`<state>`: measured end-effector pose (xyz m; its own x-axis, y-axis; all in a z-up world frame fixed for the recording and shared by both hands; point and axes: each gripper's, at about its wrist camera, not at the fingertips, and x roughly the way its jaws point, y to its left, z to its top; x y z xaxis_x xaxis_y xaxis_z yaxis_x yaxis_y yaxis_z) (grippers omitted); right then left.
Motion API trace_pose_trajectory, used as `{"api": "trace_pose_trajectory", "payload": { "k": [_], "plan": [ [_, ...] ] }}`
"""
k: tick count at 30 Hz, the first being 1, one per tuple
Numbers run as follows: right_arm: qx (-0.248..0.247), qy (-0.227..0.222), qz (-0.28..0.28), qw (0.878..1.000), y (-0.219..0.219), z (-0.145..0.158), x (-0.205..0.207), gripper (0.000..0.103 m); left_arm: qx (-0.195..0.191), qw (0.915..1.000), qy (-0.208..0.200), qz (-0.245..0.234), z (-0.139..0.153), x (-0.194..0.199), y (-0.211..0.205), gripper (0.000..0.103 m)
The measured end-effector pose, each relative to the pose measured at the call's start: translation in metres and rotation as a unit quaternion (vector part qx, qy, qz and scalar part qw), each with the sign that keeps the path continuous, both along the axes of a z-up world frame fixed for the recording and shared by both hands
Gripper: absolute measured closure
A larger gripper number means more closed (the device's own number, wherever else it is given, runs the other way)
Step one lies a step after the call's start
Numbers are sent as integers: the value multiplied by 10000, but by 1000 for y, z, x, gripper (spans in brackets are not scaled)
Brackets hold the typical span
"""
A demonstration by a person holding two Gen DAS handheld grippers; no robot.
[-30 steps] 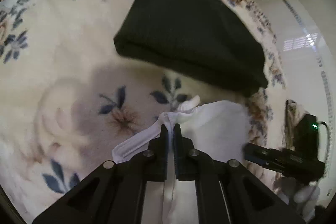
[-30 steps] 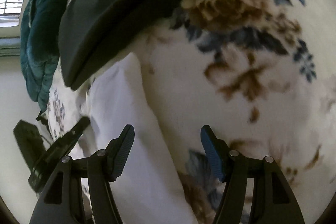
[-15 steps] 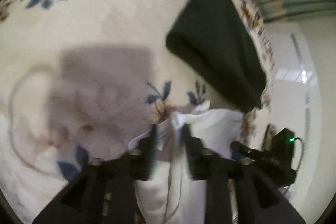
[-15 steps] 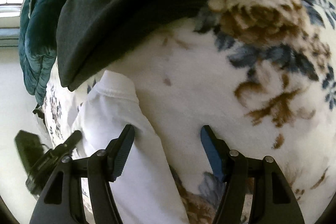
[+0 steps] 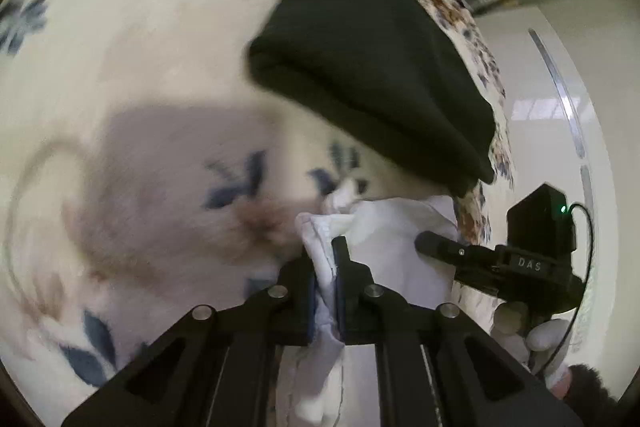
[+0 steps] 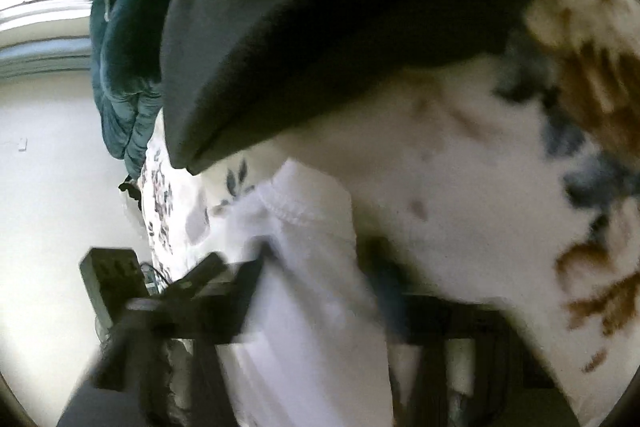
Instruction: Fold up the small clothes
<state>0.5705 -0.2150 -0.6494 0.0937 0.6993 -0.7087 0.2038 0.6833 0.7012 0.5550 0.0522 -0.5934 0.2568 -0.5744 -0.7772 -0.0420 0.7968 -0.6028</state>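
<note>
Left tool (image 5: 324, 267) clamped on bunched edge of white garment (image 5: 400, 239), lying on floral bed (image 5: 132, 67) below folded dark cloth (image 5: 372, 55); right tool (image 6: 316, 267) astride its hem, blurred, grip unclear.

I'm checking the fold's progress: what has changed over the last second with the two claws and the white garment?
The right claw, empty and wide open a second ago, now straddles the hemmed edge of the white cotton garment; blur hides whether it grips. The left claw loosened briefly half a second ago and is clamped on the garment again. The folded black cloth stays on the floral blanket.
</note>
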Motion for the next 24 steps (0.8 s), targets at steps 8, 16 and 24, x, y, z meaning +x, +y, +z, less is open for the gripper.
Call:
{"api": "trace_pose_trajectory", "payload": {
  "k": [8,16,24],
  "plan": [
    [-102,-668,38,9977,5,54,-22,96,-53,9979,-626,-127,67,-35,2,97],
    [-29,-1507,416,9877,10,136,-98,96,-177,9941,-1058,-180,136,-135,11,93],
    [-339,-1140,1383,9832,-4,153,-244,44,232,9988,-418,-68,139,-268,39,36]
  ]
}}
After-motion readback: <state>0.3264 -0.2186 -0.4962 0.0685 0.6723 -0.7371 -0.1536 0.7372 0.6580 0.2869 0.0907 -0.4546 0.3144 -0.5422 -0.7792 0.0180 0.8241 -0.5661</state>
